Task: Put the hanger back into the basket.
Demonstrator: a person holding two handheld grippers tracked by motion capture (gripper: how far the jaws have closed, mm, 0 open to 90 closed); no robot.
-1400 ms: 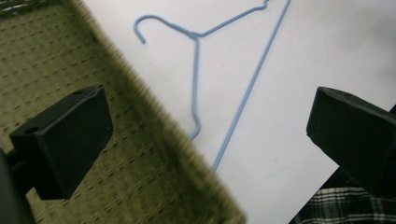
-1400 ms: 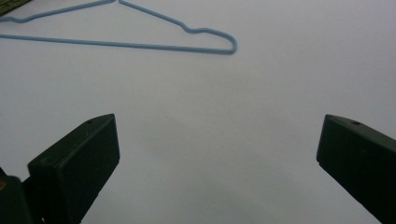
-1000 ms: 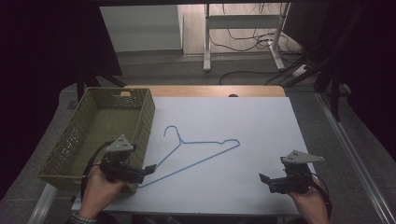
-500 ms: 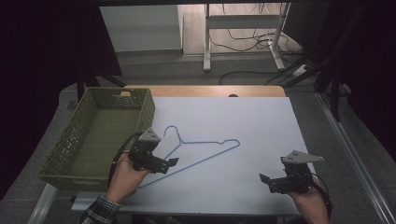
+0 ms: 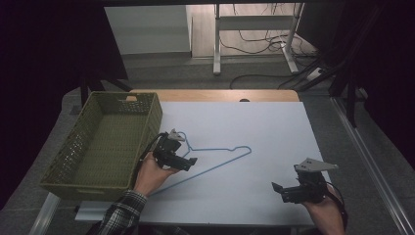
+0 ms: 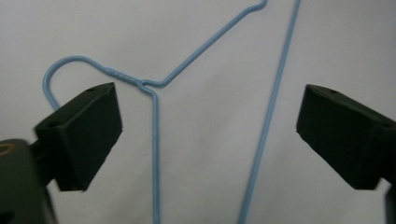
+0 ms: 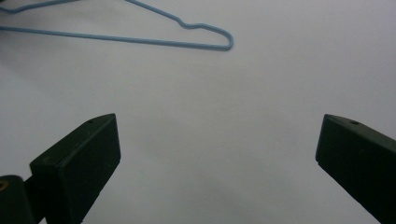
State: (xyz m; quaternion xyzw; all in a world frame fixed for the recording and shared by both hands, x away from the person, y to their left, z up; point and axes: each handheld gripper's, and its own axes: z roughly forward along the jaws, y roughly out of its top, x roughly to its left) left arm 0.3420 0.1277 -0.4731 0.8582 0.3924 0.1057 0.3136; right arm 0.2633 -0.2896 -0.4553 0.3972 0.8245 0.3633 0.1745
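1. Left hand-held gripper (image 5: 188, 163) in the high view sits over the blue wire hanger (image 5: 220, 159), close to its hook end. A hand (image 5: 154, 171) in a checked sleeve (image 5: 122, 213) holds it. A black cable loops from its back.
2. Just to the left of the left hand-held gripper stands a green basket (image 5: 85, 147) on the white counter (image 5: 254, 122). The hanger lies flat on the counter, beside the basket, and its long bar runs off to the right of the left hand-held gripper.
3. Far to the right, the right hand-held gripper (image 5: 277, 188) is near the front edge of the counter, well apart from the hanger. It has a grey three-cornered plate on top. Another hand (image 5: 325, 210) holds it.
4. From the left gripper view, the left hand-held gripper (image 6: 208, 140) has its two black jaws wide apart. Nothing is between them but the hanger (image 6: 154, 135) lying below. The hook curls just above the left jaw. The twisted neck and two thin wires sit in the gap.
5. From the right gripper view, the right hand-held gripper (image 7: 217, 161) also has its jaws wide apart, over bare white counter (image 7: 261, 93). The hanger (image 7: 187, 44) lies well ahead of the jaws, with its rounded corner pointing right.
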